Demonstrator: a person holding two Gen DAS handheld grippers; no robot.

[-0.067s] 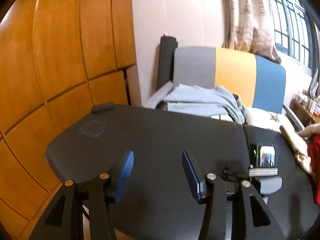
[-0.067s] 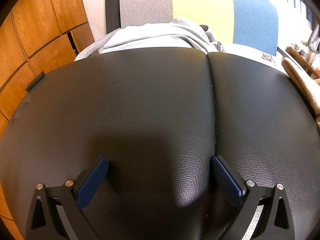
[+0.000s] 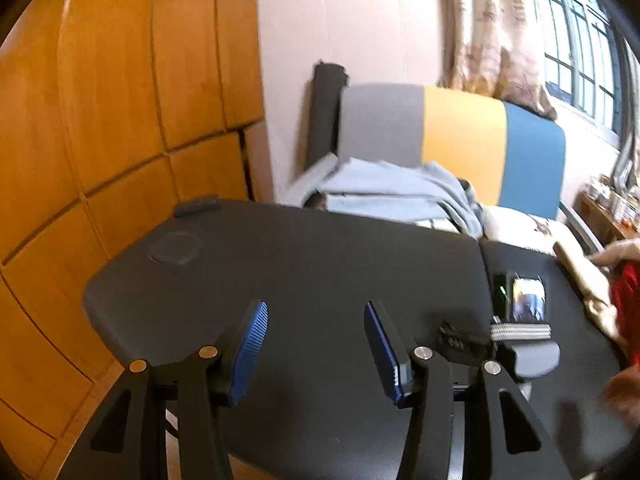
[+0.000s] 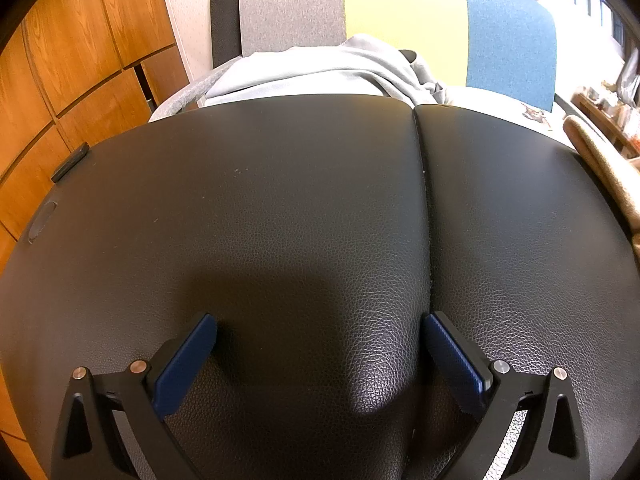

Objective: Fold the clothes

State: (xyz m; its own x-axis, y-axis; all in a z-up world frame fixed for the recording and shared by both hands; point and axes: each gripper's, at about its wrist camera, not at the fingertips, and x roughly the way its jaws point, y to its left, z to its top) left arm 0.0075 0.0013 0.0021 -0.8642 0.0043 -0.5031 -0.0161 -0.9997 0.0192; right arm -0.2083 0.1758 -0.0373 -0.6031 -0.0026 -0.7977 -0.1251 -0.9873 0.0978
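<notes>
Clothes wait ahead of both tools: a pale grey garment (image 4: 320,70) lies heaped on the sofa (image 4: 508,28) beyond the far edge of the black counter (image 4: 280,200). Since a moment ago almost nothing has shifted, so we judge folding not begun. Our left tool (image 3: 316,344) and right tool (image 4: 320,356) both gape wide, gripping nothing, with only bare counter between their blue pads.
</notes>
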